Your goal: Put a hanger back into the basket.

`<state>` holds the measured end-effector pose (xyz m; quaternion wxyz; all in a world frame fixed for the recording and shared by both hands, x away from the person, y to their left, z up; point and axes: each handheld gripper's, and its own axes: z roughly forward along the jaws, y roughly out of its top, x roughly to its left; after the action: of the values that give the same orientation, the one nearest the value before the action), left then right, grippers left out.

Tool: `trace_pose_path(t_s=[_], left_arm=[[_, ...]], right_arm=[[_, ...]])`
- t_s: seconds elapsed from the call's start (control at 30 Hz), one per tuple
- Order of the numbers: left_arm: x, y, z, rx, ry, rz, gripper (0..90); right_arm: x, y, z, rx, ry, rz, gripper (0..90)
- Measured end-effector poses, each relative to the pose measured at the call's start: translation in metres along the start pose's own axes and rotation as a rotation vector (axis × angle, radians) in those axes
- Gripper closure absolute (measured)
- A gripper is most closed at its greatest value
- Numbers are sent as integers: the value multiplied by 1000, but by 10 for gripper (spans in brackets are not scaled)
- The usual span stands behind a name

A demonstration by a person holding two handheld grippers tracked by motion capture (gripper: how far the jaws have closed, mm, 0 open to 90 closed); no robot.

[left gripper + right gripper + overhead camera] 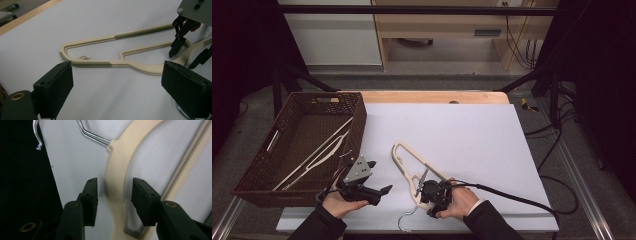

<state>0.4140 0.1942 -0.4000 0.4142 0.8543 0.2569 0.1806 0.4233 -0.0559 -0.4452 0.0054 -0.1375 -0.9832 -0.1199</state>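
Writing: none that can be read on the hanger (pixel 412 165), basket or grippers.
High view: brown woven basket (pixel 357 125) at 9 o'clock on the white table (pixel 472 140), a second hanger (pixel 319 152) lying inside it.
Right gripper view: chrome hook (pixel 93 136) toward 12 o'clock (its tip over the dark table edge).
Right gripper (pixel 113 200): jaws astride the hanger's cream neck, a sliver of gap either side, not clamped.
Left gripper (pixel 117 92): jaws wide apart, nothing between; hanger toward 12 o'clock, near.
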Motion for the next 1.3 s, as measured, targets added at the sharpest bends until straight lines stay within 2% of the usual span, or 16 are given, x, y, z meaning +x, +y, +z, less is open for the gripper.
trace_pose_path(t_s=[0.1, 0.4, 0.53, 0.83, 1.03, 1.13, 1.3], left_arm=[[0, 0, 0, 1, 1, -3, 101], [1, -1, 2, 9, 3, 0, 103], [0, -1, 2, 11, 3, 0, 104], [1, -1, 1, 8, 6, 5, 107], [1, 0, 0, 3, 6, 5, 108], [1, 0, 0, 4, 5, 4, 108], [2, 0, -2, -1, 8, 7, 109]], right_arm=[[-2, 1, 1, 6, 16, 14, 615], [0, 3, 2, 22, 1, -20, 692], [0, 4, 2, 32, 12, -25, 728], [-4, 5, -1, 57, 43, -28, 743], [-6, 4, -3, 45, 55, -20, 742], [-7, 4, -10, 22, 74, 7, 743], [-6, 3, -16, 25, 80, -12, 745]])
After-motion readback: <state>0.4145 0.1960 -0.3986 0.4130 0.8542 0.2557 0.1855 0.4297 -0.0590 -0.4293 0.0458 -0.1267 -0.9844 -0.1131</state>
